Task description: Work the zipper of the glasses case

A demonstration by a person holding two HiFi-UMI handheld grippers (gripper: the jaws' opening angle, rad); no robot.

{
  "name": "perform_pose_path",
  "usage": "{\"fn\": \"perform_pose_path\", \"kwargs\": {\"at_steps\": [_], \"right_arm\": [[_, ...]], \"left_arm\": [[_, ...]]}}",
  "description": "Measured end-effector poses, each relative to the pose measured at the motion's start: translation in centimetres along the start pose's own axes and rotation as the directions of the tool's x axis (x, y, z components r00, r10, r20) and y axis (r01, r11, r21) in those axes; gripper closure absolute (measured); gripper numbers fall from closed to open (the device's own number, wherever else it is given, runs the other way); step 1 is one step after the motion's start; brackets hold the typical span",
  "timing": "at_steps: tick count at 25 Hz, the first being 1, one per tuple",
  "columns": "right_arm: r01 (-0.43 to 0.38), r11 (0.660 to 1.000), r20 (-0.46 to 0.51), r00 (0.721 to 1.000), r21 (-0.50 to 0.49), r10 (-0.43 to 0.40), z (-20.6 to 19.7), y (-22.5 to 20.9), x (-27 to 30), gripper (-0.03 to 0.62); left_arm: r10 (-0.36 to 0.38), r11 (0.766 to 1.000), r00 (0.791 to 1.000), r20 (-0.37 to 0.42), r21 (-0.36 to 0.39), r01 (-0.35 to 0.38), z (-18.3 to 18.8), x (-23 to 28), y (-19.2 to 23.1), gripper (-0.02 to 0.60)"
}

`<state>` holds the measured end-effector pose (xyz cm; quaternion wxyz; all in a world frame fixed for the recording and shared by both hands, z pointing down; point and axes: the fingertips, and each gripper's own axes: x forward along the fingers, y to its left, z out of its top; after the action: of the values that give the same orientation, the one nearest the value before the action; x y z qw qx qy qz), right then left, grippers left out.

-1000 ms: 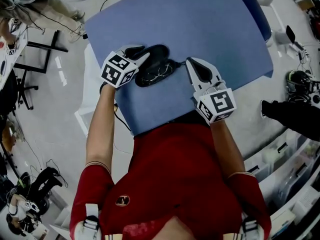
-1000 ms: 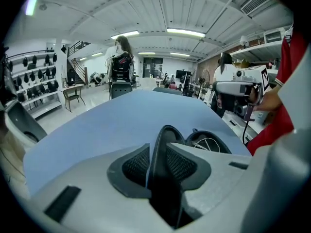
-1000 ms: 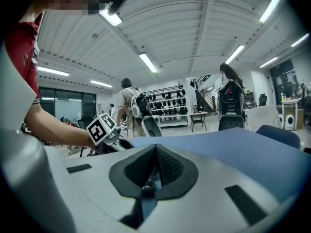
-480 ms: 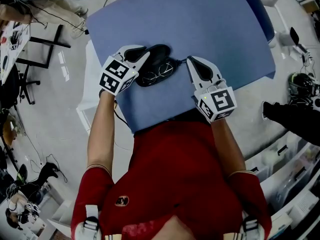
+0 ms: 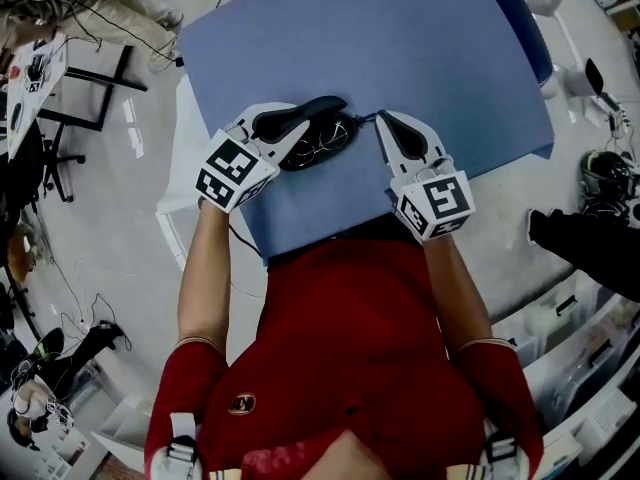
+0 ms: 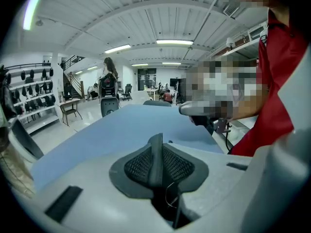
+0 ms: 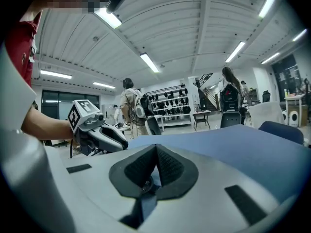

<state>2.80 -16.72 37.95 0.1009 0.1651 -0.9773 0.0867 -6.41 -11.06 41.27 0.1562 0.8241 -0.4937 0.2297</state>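
Note:
A black glasses case (image 5: 322,140) lies open on the blue table cover (image 5: 400,38), with wire glasses showing inside it. My left gripper (image 5: 300,123) comes in from the left and is shut on the case's lid (image 5: 325,105), which stands raised. In the left gripper view the lid's thin dark edge (image 6: 155,152) sits pinched between the pads, and the glasses' wire shows below it. My right gripper (image 5: 380,118) is shut at the case's right end. In the right gripper view a small metal zipper pull (image 7: 145,183) is caught between its pads.
The table's near edge (image 5: 330,238) runs just in front of the person's red shirt. Black cables and chair legs (image 5: 70,138) lie on the floor at the left, and storage bins (image 5: 570,338) at the right. People stand far off in the hall (image 7: 131,106).
My left gripper has closed on the case's lid and drawn back toward me, and the lid has swung up. The right gripper has stayed shut at the case's right end.

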Motion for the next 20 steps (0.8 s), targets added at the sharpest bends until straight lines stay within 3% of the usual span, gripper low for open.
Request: {"fn": "perform_pose_path", "kwargs": {"at_steps": [6, 12, 20], "right_arm": [[-0.009, 1.0, -0.001, 1.0, 0.001, 0.009, -0.3, -0.3, -0.3, 0.597], [-0.02, 1.0, -0.003, 1.0, 0.008, 0.02, -0.6, -0.6, -0.1, 0.597], [-0.064, 0.998, -0.024, 0.998, 0.005, 0.064, -1.3, -1.3, 0.4, 0.597]], "left_arm": [[-0.043, 0.997, 0.998, 0.051, -0.059, 0.046, 0.4, -0.3, -1.7, 0.516], [-0.056, 0.996, 0.997, 0.057, -0.072, 0.06, 0.2, -0.3, -3.1, 0.516], [-0.023, 0.993, 1.0, 0.005, -0.111, 0.024, -1.1, 1.1, -4.7, 0.517]]}}
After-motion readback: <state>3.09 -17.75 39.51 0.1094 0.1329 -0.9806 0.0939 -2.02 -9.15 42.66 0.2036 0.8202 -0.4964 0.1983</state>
